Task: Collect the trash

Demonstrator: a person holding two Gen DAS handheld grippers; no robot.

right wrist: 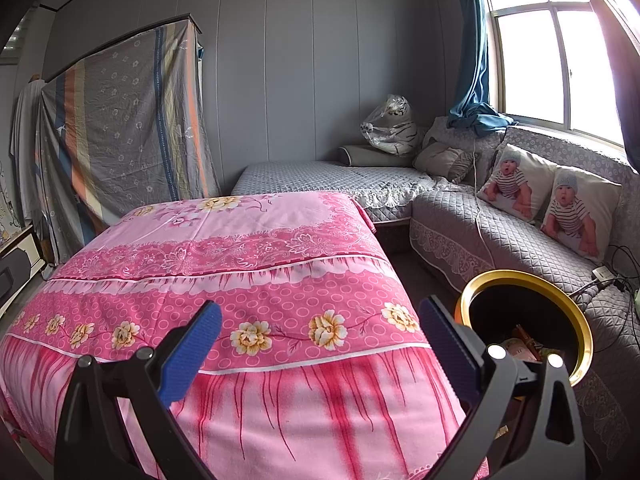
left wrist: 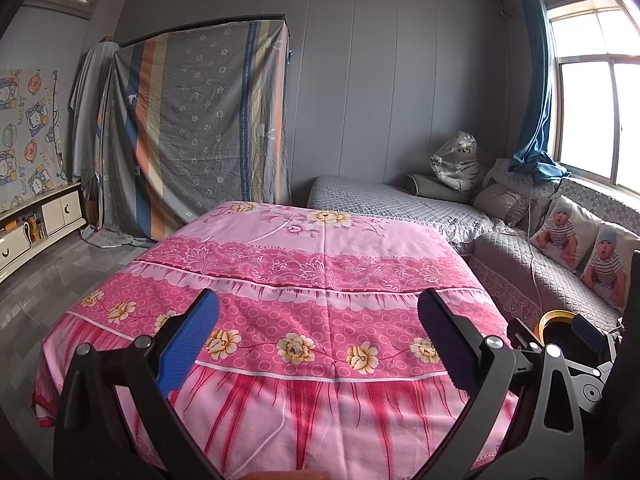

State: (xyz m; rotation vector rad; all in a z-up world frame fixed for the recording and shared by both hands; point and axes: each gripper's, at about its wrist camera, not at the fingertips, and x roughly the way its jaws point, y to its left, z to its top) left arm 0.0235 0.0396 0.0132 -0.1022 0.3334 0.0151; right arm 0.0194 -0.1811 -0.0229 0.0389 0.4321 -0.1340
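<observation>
Both the left gripper point(left wrist: 318, 340) and right gripper point(right wrist: 320, 344) hover empty, jaws wide, over the bare pink worktop point(right wrist: 248, 288); trash point(right wrist: 524, 346) sits in the bin point(right wrist: 480, 282), so scanning elsewhere seems wise.

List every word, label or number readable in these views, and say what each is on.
"LUCKY": on the cartoon-print cloth at the left wall, printed sideways and repeated.
Lettered stripe on the striped sheet: too small to read.
Packets in the trash bin: print blurred, unreadable.
</observation>
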